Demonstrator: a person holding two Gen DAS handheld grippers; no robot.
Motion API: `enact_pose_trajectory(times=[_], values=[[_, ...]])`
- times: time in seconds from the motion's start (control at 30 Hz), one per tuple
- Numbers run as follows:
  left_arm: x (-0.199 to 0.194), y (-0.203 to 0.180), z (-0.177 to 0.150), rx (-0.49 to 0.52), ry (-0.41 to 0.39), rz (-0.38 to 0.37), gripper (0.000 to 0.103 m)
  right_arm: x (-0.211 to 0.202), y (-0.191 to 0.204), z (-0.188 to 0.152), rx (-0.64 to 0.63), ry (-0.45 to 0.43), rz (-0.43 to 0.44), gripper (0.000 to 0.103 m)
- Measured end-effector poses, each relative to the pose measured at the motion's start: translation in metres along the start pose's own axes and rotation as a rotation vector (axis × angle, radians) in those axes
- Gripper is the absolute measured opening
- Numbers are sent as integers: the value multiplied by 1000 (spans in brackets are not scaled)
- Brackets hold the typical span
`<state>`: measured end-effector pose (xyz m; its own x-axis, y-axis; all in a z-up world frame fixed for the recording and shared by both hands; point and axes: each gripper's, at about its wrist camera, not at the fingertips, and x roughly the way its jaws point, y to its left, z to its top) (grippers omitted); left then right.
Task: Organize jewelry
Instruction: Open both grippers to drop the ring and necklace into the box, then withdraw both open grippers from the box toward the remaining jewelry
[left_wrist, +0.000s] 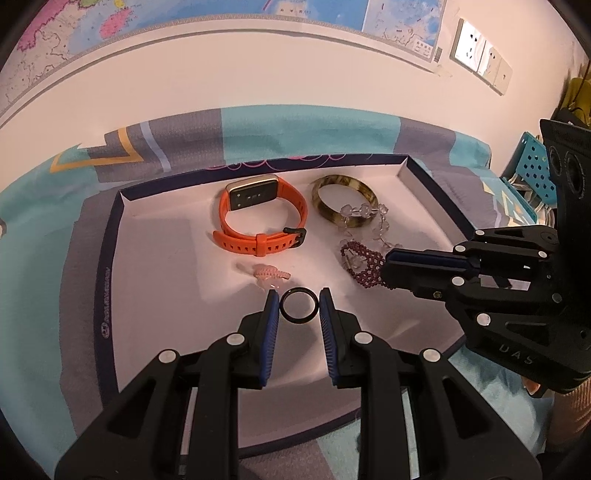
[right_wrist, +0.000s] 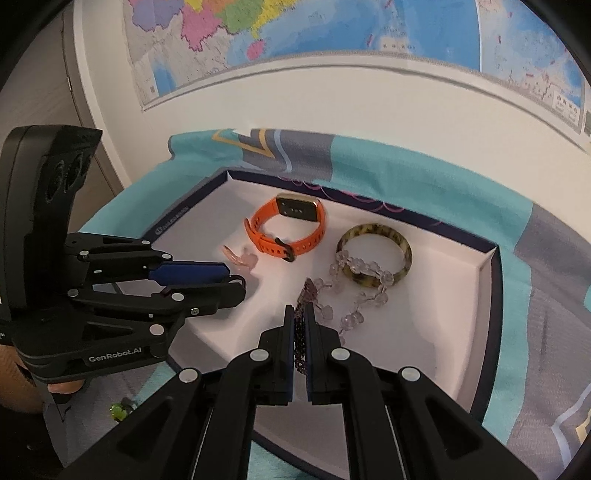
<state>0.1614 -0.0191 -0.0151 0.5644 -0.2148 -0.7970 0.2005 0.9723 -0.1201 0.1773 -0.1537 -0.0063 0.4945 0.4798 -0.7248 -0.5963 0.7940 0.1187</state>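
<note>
A white-lined box (left_wrist: 155, 258) holds an orange watch (left_wrist: 258, 218), a mottled bangle (left_wrist: 343, 201), a clear bead bracelet (left_wrist: 373, 218), a purple bead bracelet (left_wrist: 364, 264) and a pink piece (left_wrist: 271, 275). My left gripper (left_wrist: 298, 304) is shut on a black ring (left_wrist: 298, 304), held just above the box floor. My right gripper (right_wrist: 300, 317) is shut on the purple bead bracelet (right_wrist: 301, 332), which hangs between its pads. In the right wrist view I see the watch (right_wrist: 291, 229), the bangle (right_wrist: 375, 254), the clear beads (right_wrist: 362, 291) and the left gripper (right_wrist: 232, 282).
The box (right_wrist: 484, 332) sits on a teal and grey patterned cloth (left_wrist: 258, 125) against a wall with maps. A blue perforated rack (left_wrist: 535, 166) stands at the right. A small green object (right_wrist: 120, 410) lies outside the box at lower left.
</note>
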Motion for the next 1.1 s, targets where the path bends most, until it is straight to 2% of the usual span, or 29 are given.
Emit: enact_pose_trajectory(times=[0.17, 0.37, 0.47, 0.6, 0.73, 0.9, 1.1], values=[[4, 2, -1, -8, 9, 2, 23, 3, -7, -2, 29, 3, -16, 7], [1, 4, -2, -22, 5, -3, 26, -5, -11, -3, 52, -22, -30, 19], [-10, 7, -3, -31, -23, 7, 34, -13, -11, -3, 58, -44, -38, 27], [-35, 8, -7, -24, -79, 21, 44, -37, -9, -9, 77, -86, 3, 29], [-57, 10, -17, -26, -117, 25, 52, -65, 1, -23, 46, -119, 19, 37], [-80, 10, -35, -20, -152, 40, 67, -78, 17, -48, 13, -99, 36, 40], [-93, 4, -62, 16, -139, 15, 67, -73, 30, -83, 28, -33, 52, 41]])
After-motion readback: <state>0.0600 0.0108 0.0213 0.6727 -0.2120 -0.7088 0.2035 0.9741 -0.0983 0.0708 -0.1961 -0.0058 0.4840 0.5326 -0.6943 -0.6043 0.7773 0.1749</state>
